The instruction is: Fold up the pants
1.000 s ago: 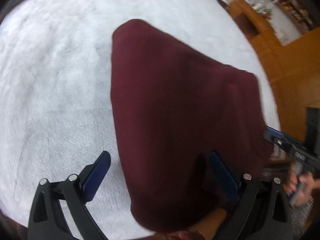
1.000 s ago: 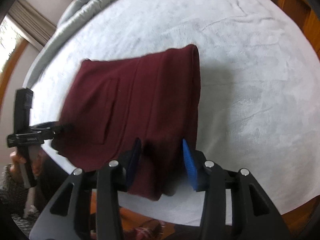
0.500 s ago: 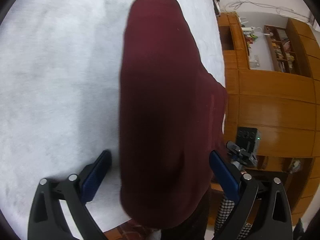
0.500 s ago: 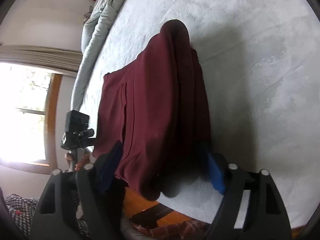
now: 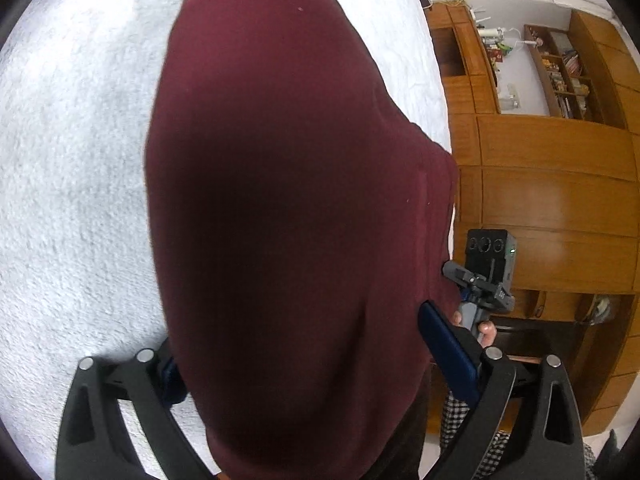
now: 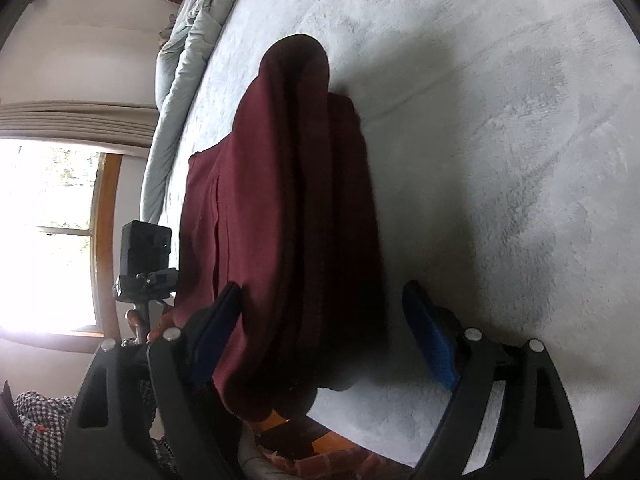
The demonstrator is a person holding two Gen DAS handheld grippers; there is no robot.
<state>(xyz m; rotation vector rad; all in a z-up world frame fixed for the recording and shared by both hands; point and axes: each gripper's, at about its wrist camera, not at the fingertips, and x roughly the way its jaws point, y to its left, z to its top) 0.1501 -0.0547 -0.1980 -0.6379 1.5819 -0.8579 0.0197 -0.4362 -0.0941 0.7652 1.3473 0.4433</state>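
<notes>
The maroon pants lie folded in a stack on the white fleece bed cover, their near end hanging over the bed's front edge. My left gripper is open, its blue pads either side of the near end; the left pad is partly hidden by the cloth. In the right wrist view the pants show stacked layers. My right gripper is open and straddles the near end of the stack. The other gripper shows in each view.
Wooden cabinets and shelves stand right of the bed. A grey duvet lies bunched along the bed's far side, with a bright window beyond. The white cover spreads wide around the pants. Checked clothing shows below.
Both grippers have swung in closer to the pants' near end. The right gripper's jaws have opened wide. The pants now look bunched higher, with the near end between the fingers of each gripper.
</notes>
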